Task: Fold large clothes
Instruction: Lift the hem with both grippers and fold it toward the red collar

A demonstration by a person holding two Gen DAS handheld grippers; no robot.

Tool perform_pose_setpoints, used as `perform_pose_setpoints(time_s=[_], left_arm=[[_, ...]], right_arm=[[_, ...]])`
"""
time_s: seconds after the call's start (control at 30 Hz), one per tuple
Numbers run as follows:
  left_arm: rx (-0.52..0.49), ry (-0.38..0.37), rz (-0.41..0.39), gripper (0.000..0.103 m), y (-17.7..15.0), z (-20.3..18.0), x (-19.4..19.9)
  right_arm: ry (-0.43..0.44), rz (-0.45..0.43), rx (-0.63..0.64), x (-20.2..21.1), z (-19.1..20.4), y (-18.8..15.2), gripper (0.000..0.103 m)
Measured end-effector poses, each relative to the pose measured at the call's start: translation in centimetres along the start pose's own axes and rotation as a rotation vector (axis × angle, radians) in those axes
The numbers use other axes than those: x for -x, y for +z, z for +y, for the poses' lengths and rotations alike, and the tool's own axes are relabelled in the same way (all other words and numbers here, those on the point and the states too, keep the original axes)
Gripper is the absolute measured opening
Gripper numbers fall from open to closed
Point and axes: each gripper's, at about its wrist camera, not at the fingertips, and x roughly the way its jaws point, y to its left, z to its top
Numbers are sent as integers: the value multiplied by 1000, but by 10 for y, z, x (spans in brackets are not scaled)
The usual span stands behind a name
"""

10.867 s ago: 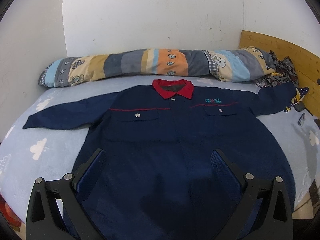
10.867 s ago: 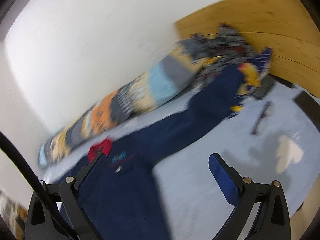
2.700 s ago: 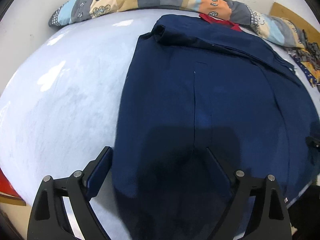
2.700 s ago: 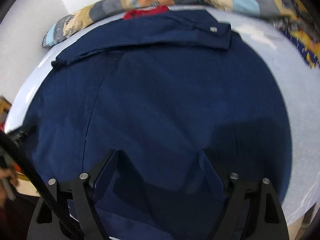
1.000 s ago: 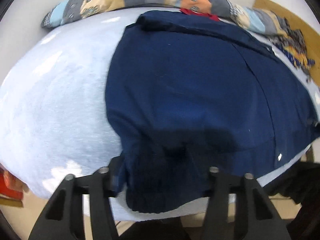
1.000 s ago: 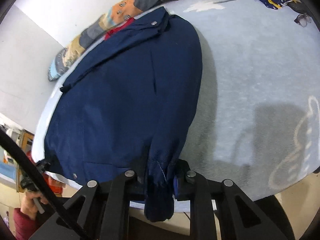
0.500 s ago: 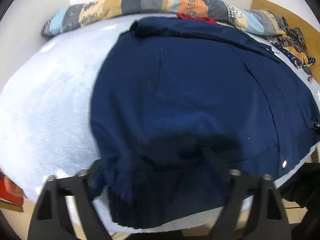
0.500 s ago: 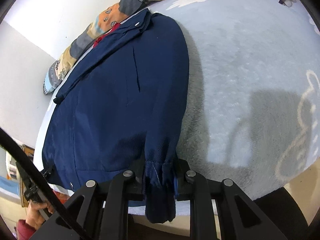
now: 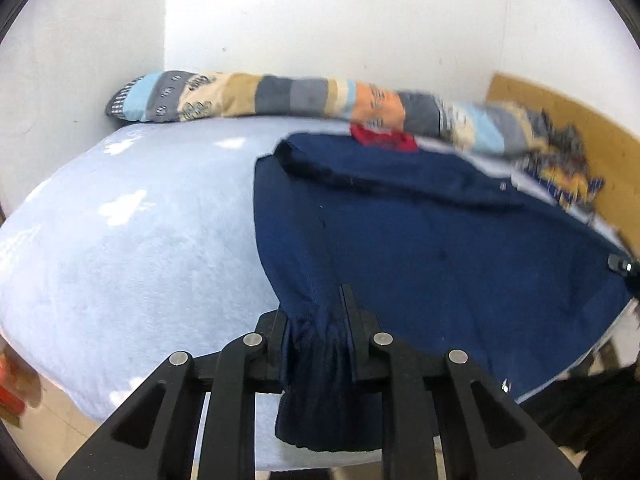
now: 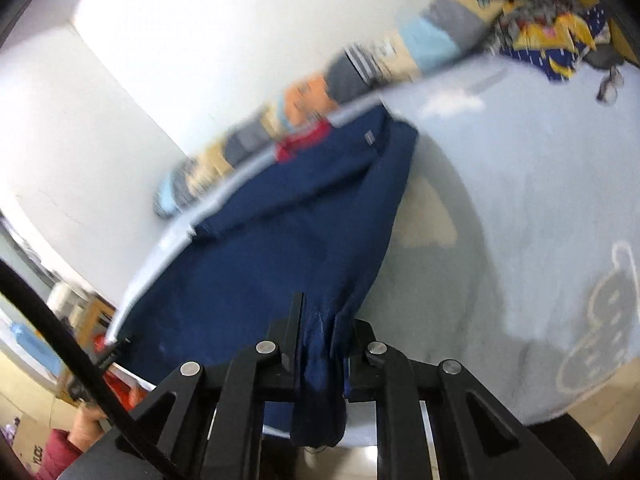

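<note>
Left wrist view shows the navy work jacket (image 9: 440, 240) lying on the pale blue bedspread (image 9: 140, 240), its sleeves folded across the upper back and its red collar (image 9: 382, 138) toward the wall. The left gripper (image 9: 316, 328) has its two fingers pressed together on the bunched hem corner of the jacket, and a fold of cloth hangs down below them. Right wrist view, blurred, shows the right gripper (image 10: 320, 328) pinching the jacket (image 10: 280, 248) at its other hem corner in the same way, the edge of the cloth running from the fingers up toward the collar. Beyond the jacket a long patchwork bolster (image 9: 280, 96) lies along the white wall, and a wooden headboard (image 9: 580, 120) stands at the right with crumpled patterned cloth (image 9: 568, 168) beside it.
</note>
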Motion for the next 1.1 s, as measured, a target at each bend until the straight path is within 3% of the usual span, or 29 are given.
perform_pose_setpoints(time_s=[0.17,0.37,0.63,0.9,1.1], left_arm=[[7,-5,-42,19,3,5,28],[35,-13,-71,19,8,13,58],[90,-41,-112,19,66,29,62],[77,-28,-120,20,168,26,17],[38,6,-74,20,252,13,-73]], right_arm=[[76,-87,21,38,11,3,15],[118,-120,68,63,34,-1,14],[183,-173,36,71,39,46,15],[160,-205,46,34,55,140,15],[80,-181,30,-46,40,225,14]])
